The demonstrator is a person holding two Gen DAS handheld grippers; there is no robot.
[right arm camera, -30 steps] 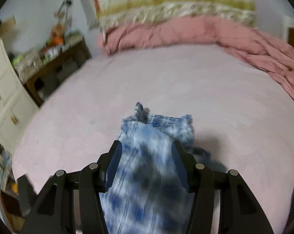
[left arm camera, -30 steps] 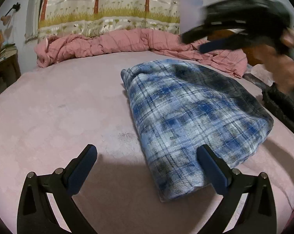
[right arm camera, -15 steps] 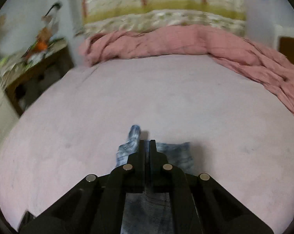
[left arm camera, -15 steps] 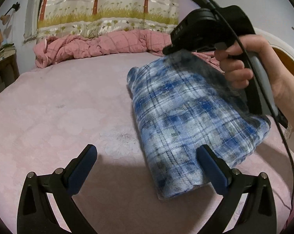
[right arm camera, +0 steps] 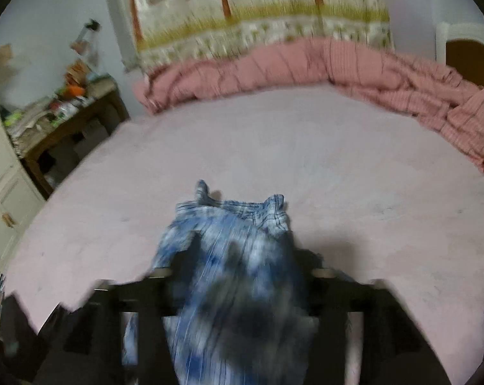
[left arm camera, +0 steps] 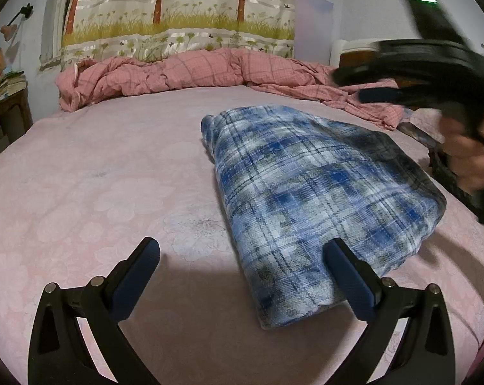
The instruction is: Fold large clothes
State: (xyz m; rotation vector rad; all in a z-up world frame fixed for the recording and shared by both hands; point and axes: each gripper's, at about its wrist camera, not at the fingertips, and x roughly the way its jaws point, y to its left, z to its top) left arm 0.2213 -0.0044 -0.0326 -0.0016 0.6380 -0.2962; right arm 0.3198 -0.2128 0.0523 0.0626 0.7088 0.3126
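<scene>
Released, plaid garment (left arm camera: 312,192) lies folded near rumpled pink quilt (left arm camera: 184,73).

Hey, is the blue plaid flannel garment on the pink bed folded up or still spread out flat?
Folded. The blue plaid flannel garment lies as a compact, thick, layered bundle with rounded fold edges on the pink bed.

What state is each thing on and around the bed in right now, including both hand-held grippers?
Blue plaid garment: folded into a compact bundle, lying on the bed.
Pink bedsheet: spread flat.
Pink checked quilt: crumpled along the far edge.
Curtain: drawn closed.
Left hand-held gripper: open, holding nothing.
Right hand-held gripper: jaws opening, blurred, above the garment and not gripping it.
</scene>
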